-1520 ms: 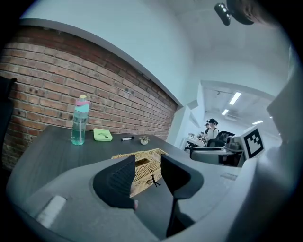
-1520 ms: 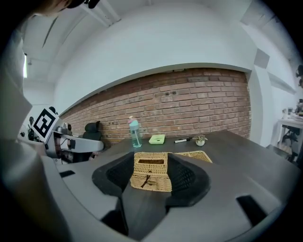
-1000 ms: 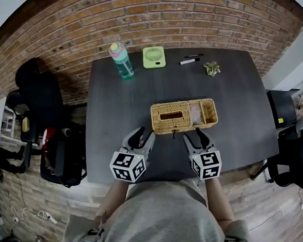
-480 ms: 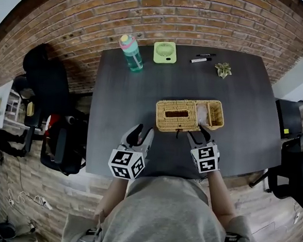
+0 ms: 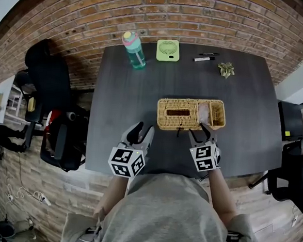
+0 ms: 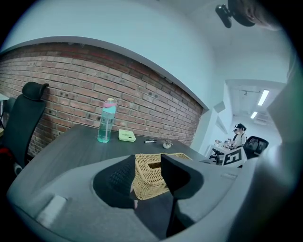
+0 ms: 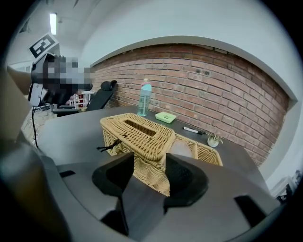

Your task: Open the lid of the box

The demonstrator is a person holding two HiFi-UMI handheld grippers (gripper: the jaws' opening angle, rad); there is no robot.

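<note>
Right gripper (image 5: 201,133) (image 7: 149,165): jaws moderately apart, nothing gripped. Near corner of the wicker box (image 5: 164,124) shows btwn them, just ahead of the tips; can't tell if touching. Left gripper (image 5: 142,131) (image 6: 147,165): jaws also apart, empty, box ahead & off to its right, not close enough to act. Both low over the table (image 5: 122,100).

Lid (image 7: 139,130) is down, covering the part of the box ahead-left of the right gripper, w/ a slot on top. Open compartment (image 5: 222,116) sits ahead-right, no lid. Black tie (image 7: 105,147) hangs off the front edge, left of the right gripper's jaws.

Step in hand, prob: get a hold on the lid's front lip. To do it well:
- Shift right gripper a bit left so the jaws straddle the lip, not the box wall.
- Pinch only the overhanging weave, or take the tie if it's a pull.
- Lift in an arc up & away; hinge likely on the far side (not visible).
- Box looks light, so bring left gripper in & press on the box's left end, else the whole thing may tip up w/ the lid.
- Go slow; wicker snags.
</note>
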